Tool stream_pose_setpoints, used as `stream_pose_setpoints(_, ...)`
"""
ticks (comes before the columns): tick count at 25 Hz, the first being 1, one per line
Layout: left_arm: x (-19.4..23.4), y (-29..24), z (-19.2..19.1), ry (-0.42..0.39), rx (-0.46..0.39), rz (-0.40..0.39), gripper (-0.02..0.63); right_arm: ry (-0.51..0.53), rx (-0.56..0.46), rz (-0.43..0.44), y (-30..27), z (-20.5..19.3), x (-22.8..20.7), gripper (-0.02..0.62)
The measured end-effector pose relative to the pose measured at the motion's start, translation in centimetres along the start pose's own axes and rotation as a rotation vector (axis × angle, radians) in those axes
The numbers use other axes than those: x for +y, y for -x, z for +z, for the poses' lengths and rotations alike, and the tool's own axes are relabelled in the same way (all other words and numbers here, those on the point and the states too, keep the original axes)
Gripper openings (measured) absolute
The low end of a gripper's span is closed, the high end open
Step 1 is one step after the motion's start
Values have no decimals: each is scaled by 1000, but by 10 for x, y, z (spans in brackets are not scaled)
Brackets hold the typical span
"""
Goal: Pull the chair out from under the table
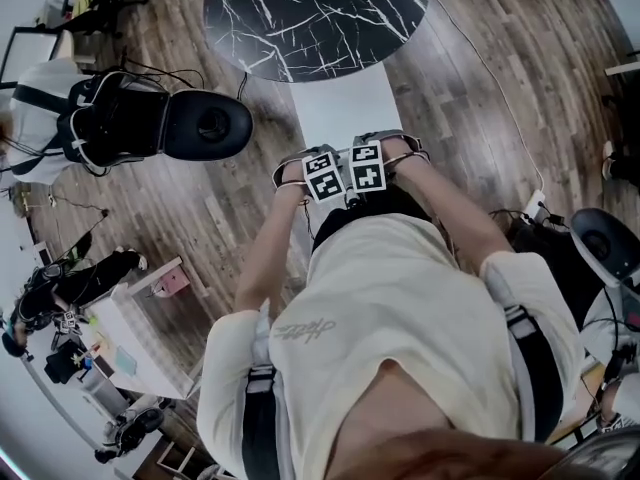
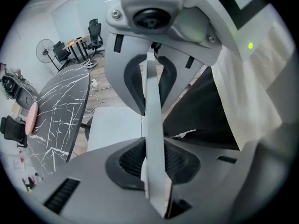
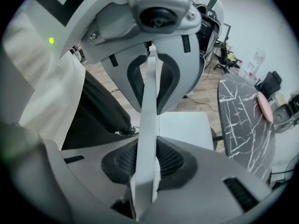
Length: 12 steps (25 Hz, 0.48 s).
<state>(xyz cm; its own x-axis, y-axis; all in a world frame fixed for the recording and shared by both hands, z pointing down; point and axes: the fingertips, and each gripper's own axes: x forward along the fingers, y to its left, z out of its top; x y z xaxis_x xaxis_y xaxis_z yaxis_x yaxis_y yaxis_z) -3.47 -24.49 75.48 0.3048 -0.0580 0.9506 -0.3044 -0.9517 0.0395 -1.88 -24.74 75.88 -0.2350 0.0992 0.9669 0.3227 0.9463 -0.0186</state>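
Observation:
The white chair (image 1: 345, 108) stands with its seat half out from under the round black marble table (image 1: 315, 13). My two grippers sit side by side on the top edge of its backrest, close to my body. The left gripper (image 1: 321, 176) is shut on the thin white backrest edge (image 2: 153, 120), with the pads pressing both faces. The right gripper (image 1: 367, 166) is shut on the same backrest edge (image 3: 148, 125). The chair's seat (image 2: 114, 129) lies just beyond the jaws, and the table (image 2: 56, 111) is behind it. In the right gripper view the seat (image 3: 184, 127) and the table (image 3: 245, 120) show too.
A black office chair (image 1: 205, 125) stands left of the white chair on the wooden floor. A white cable (image 1: 490, 68) runs along the floor on the right. Another dark chair (image 1: 605, 238) is at the right and a white desk (image 1: 140, 338) at the lower left. A pink object (image 2: 32, 118) lies on the table.

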Motion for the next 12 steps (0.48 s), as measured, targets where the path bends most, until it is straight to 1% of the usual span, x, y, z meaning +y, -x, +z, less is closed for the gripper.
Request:
stream_pose_setpoints(4, -20, -1, 1, 3, -9, -5, 89, 4, 6, 3, 0, 0, 20, 86)
stream_pose_setpoints(12, -57, -6, 0, -9, -29, -16, 89, -28, 25, 1, -5, -3, 58, 86)
